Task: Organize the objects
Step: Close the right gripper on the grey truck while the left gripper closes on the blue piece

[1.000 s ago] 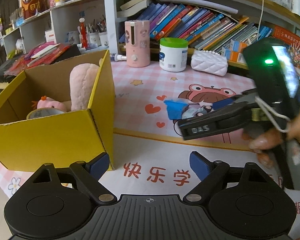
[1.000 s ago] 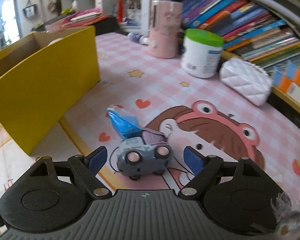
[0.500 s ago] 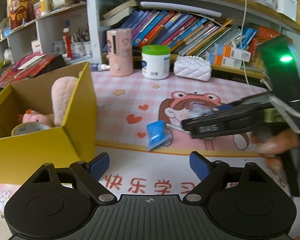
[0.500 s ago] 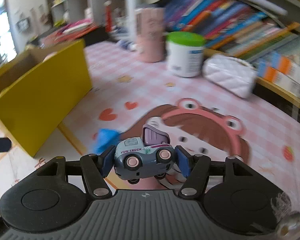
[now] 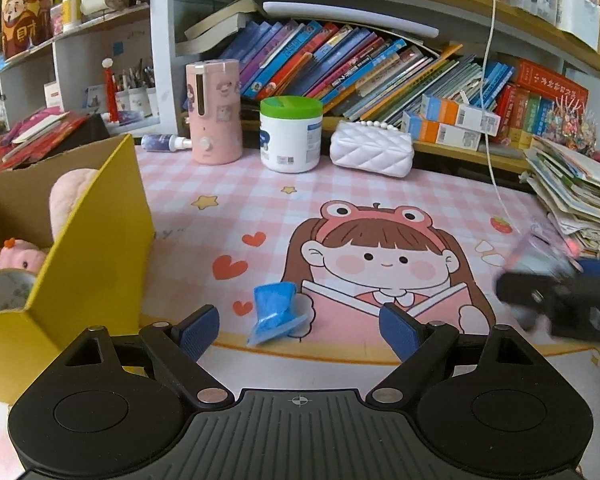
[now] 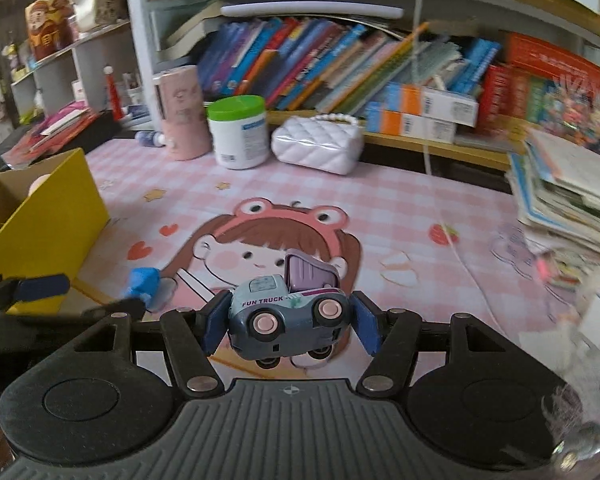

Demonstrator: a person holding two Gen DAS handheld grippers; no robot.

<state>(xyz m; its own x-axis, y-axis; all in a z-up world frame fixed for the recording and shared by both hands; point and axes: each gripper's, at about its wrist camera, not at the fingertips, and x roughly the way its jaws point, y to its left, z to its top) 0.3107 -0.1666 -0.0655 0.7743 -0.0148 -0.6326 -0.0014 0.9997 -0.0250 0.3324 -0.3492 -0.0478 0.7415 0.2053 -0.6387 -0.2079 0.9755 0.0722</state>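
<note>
My right gripper [image 6: 287, 322] is shut on a small grey-blue toy truck [image 6: 288, 316] with a lilac tipper, held off the pink mat. A blue crumpled wrapper [image 5: 276, 312] lies on the mat between the open fingers of my left gripper [image 5: 298, 328], just ahead of them and untouched. In the right wrist view the wrapper [image 6: 144, 282] shows at lower left, beside a left fingertip [image 6: 42, 286]. The yellow cardboard box [image 5: 96, 240] stands at the left, holding a pink plush and a tape roll. The right gripper [image 5: 560, 300] appears blurred at the right edge of the left wrist view.
At the back of the mat stand a pink dispenser [image 5: 214, 112], a white tub with a green lid [image 5: 290, 134] and a white quilted purse [image 5: 372, 148]. Bookshelves rise behind them. A stack of papers and booklets [image 5: 572, 196] crowds the right edge.
My right gripper closed on the toy truck, lifted it off the mat and drew back to the right. My left gripper swung right, bringing the blue wrapper between its fingers.
</note>
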